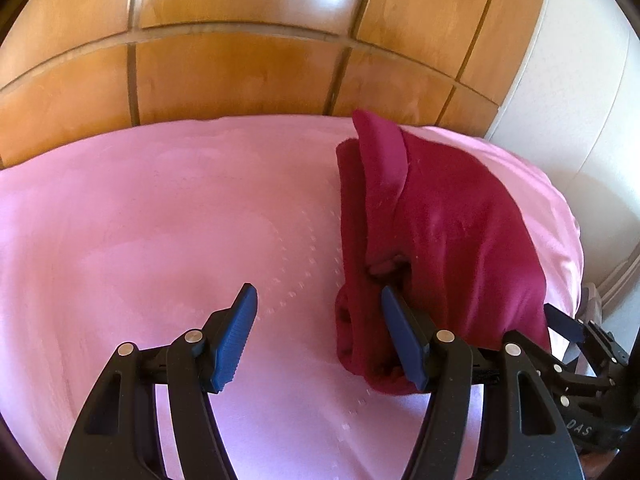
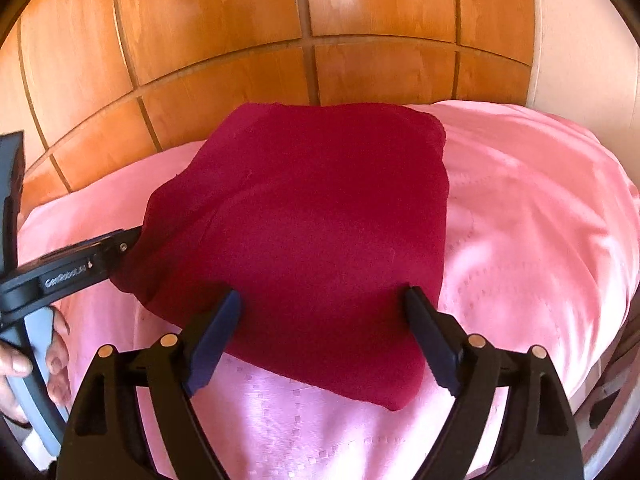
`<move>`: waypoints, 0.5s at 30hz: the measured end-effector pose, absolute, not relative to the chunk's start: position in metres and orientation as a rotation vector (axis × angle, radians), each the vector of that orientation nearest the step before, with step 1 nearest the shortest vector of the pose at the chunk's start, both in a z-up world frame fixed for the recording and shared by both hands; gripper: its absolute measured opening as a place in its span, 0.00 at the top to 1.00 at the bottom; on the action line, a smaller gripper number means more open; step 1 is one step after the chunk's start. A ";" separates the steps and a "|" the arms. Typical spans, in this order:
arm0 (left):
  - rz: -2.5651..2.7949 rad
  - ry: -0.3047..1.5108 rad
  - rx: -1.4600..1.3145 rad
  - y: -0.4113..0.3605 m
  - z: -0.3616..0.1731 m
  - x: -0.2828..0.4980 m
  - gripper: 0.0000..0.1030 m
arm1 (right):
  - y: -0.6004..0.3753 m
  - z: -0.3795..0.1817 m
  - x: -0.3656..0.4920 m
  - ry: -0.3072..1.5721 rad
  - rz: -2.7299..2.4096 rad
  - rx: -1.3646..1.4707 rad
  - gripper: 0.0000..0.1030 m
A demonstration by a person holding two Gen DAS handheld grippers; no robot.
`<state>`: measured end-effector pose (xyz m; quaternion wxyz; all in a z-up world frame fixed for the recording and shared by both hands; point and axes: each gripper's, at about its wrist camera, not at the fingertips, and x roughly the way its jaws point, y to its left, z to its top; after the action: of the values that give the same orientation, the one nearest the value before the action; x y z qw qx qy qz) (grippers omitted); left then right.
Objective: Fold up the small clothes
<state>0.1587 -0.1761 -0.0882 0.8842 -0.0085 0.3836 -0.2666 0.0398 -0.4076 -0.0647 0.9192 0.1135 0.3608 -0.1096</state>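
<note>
The left gripper (image 1: 318,334) stands with its jaws apart and nothing pinched; its right-hand pad touches or just grazes the near left edge of the dark red garment (image 1: 436,240), while the other pad hangs over bare pink sheet (image 1: 140,220). The right gripper (image 2: 322,338) is spread wide too, and its fingers straddle the near edge of the garment (image 2: 312,216) without pressing on it, so the cloth lies free of both tools.

The garment itself sits on the pink sheet (image 2: 540,220), towards the wooden panelled wall (image 2: 224,20) behind the bed. From the right-hand camera it looks like a fairly tidy folded block. From the left one it is rougher: a flap sticks up at the far end nearest the wall, and the near left edge is bunched into a roll.

To my eye a fold has just been laid down and let go. The next move calls for tidying: flatten that raised flap, smooth the bunched edge, then take the near edge with both grippers if another fold is wanted. Pinching too deep could drag the layers underneath.
</note>
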 end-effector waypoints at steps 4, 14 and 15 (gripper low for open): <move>-0.552 0.759 -0.011 -0.169 -0.078 0.146 0.35 | -0.406 -0.056 0.030 0.731 -0.240 0.277 0.15; -0.493 0.674 -0.034 -0.144 -0.059 0.104 0.22 | -0.379 -0.038 0.007 0.663 -0.371 0.256 0.03; -0.483 0.667 -0.030 -0.143 -0.058 0.100 0.16 | -0.375 -0.037 0.005 0.653 -0.383 0.252 0.02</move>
<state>0.0995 -0.1426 -0.0579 0.9164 -0.0148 0.3240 -0.2345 0.0051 -0.3755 -0.0367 0.9214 0.1227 0.3181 -0.1866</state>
